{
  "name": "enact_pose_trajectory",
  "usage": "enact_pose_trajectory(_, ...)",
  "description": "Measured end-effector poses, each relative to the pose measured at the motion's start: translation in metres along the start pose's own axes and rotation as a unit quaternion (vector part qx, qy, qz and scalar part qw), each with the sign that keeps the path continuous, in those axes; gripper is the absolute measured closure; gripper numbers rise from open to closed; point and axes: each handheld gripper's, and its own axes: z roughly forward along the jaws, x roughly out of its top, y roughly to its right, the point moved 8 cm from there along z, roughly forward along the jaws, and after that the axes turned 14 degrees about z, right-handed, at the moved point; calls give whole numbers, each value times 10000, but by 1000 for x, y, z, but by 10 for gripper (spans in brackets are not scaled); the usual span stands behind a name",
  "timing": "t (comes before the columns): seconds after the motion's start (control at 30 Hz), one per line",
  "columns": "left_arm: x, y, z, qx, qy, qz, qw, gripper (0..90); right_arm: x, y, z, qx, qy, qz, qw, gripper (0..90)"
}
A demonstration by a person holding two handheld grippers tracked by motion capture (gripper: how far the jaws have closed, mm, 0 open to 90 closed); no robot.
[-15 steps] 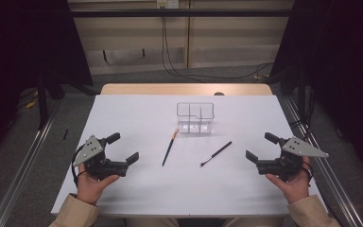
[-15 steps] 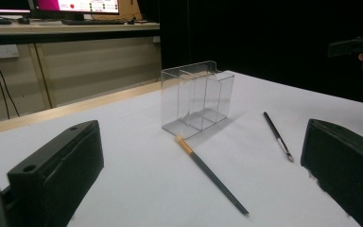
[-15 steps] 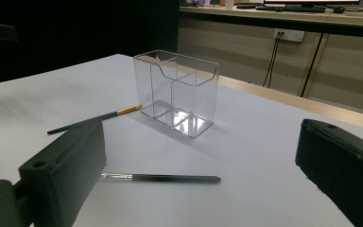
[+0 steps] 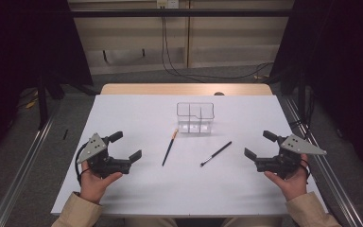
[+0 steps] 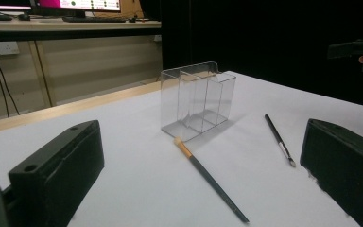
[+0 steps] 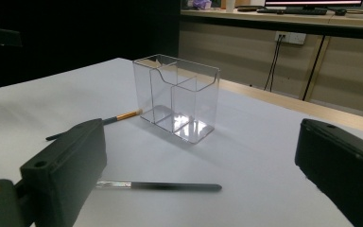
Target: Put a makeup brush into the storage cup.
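1. the white rectangular table top (image 4: 137, 189) carries three things: a clear plastic organiser box with inner dividers (image 4: 195, 117), a long dark-handled brush with an orange tip (image 4: 169, 147), and a shorter black brush with a silver ferrule (image 4: 216, 153).
2. taking the table's middle as the clock centre in the high view, the clear box stands upright at 12 o'clock, its compartments holding nothing.
3. the orange-tipped brush lies flat at about 9 o'clock from centre, its orange end pointing up toward the box's near left corner and lying just beside it; from the left gripper view i cannot tell whether they touch.
4. the black brush lies flat at about 4 o'clock from the box, slanted, well apart from the other brush and from the box.
5. the left gripper (image 4: 125, 146) sits at 8 o'clock, held in the person's left hand (image 4: 93, 182), its jaws spread wide with nothing between them; the orange-tipped brush lies at 3 o'clock from it, near but apart.
6. the right gripper (image 4: 260, 144) sits at 4 o'clock, held in the right hand (image 4: 290, 182), its jaws likewise wide apart and clamping nothing; the black brush lies at 9 o'clock from it, near but not touching.
7. in the right gripper view the black brush (image 6: 158, 186) lies flat on the table across the gap between the two black jaws, which do not press on it.
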Motion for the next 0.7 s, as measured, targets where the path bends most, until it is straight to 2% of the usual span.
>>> enact_pose_trajectory(0.4, 7, -9, 17, -30, 65, -111, 9999, 7, -7, -2, -2, -48, -113, -51, 9999, 26)
enact_pose_trajectory(0.7, 11, -9, 37, -114, 70, -55, 9999, 7, -6, -4, -9, -54, -61, -118, 9999, 27)
